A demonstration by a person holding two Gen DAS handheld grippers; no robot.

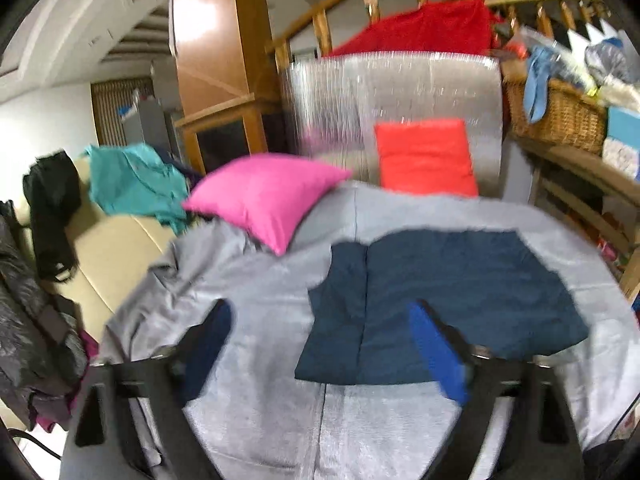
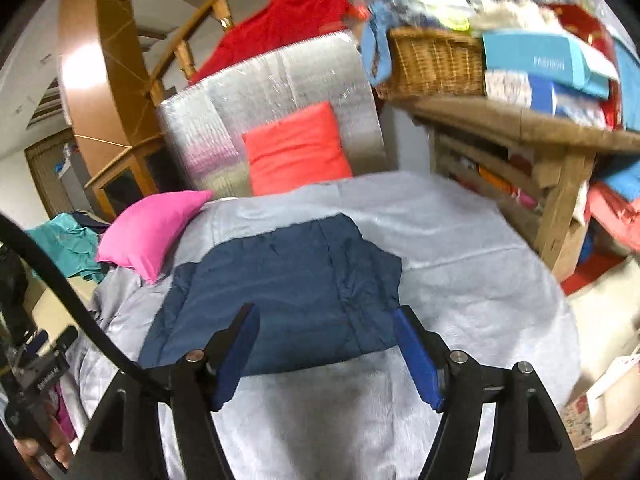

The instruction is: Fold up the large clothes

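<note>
Garment: the navy garment (image 1: 436, 300) lies flat on the grey cover (image 1: 264, 312), already a compact, squarish shape with one panel lapped over along a vertical crease – it looks partly folded, perhaps nearly done.
Where it sits: mid-cover, toward the near edge, well apart from the pink cushion (image 1: 264, 196) and the orange cushion (image 1: 426, 156), so there is bare grey cloth all round it for turning edges over.
Left tool: the left tool (image 1: 320, 344) is spread wide and holds nothing; its right blue pad overlaps the garment's near left part in the view, but whether it touches the cloth cannot be told.
Right tool: the right tool (image 2: 326, 350) is likewise wide apart and empty, poised over the garment's near edge (image 2: 280, 364).
Why held so: both tools sit above the near hem, side by side – a stance that suits pinching two points of that edge together, so the cloth lifts evenly rather than twisting.
Next step, as a guess: grip the near edge and carry it toward the far edge for another fold.
Risk: the quilted-looking fabric may bunch, or the grey cover may be caught with it.
Blur: both views are smeared, so fine creases are uncertain.
</note>
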